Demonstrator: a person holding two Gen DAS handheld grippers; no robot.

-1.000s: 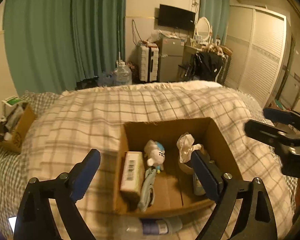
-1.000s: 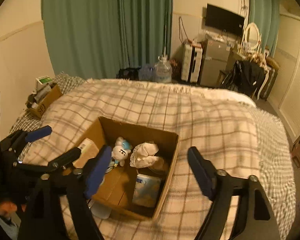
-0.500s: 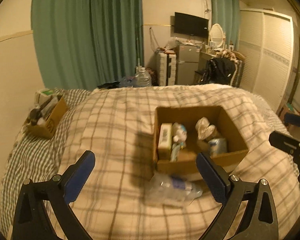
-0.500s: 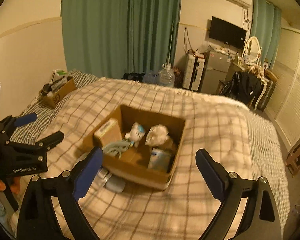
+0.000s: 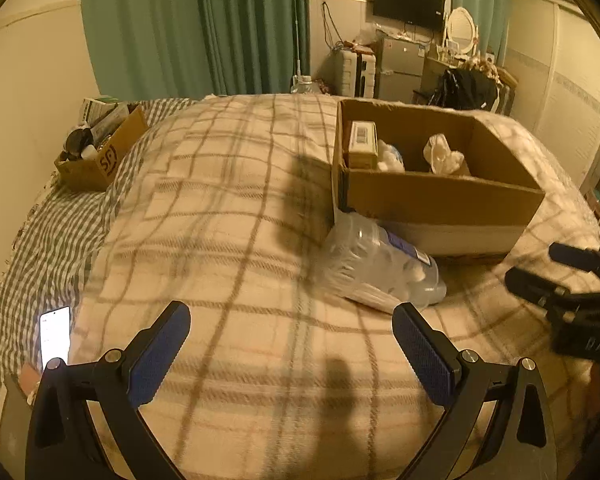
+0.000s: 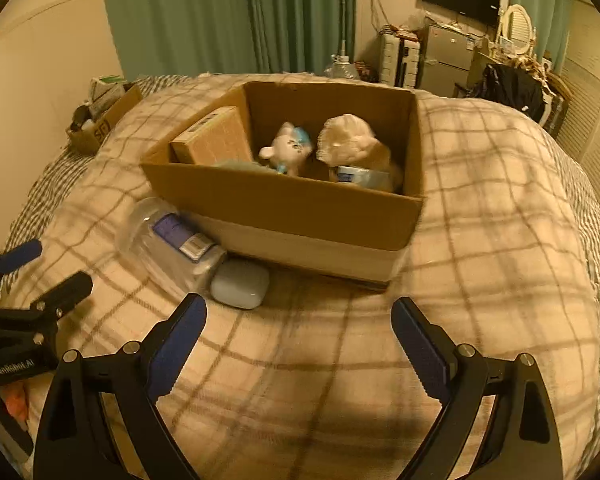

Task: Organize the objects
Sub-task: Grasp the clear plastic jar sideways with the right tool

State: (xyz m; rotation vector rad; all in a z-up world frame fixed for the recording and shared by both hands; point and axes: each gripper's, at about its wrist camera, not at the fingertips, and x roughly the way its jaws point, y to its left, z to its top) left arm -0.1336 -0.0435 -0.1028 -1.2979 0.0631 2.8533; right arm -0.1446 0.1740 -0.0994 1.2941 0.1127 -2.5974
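Note:
A brown cardboard box (image 6: 284, 204) sits on the plaid blanket and also shows in the left wrist view (image 5: 440, 196). In it are a tan carton (image 6: 216, 136), a white-and-blue plush toy (image 6: 286, 150), a crumpled white bag (image 6: 350, 136) and a can (image 6: 360, 176). A clear plastic jar of cotton swabs (image 5: 376, 264) lies on its side before the box, also in the right wrist view (image 6: 172, 236). A small white case (image 6: 240, 284) lies beside it. My left gripper (image 5: 292, 352) and right gripper (image 6: 300, 344) are open and empty, low over the blanket, short of these objects.
A second cardboard box (image 5: 100, 152) of clutter sits at the far left of the bed. A lit phone (image 5: 55, 336) lies on the checked sheet at left. Green curtains, a fridge and wardrobe stand beyond the bed.
Both grippers have pulled back from the box and dropped lower toward the blanket. The jar and white case, earlier near the frame's bottom edge, now lie ahead of the fingers.

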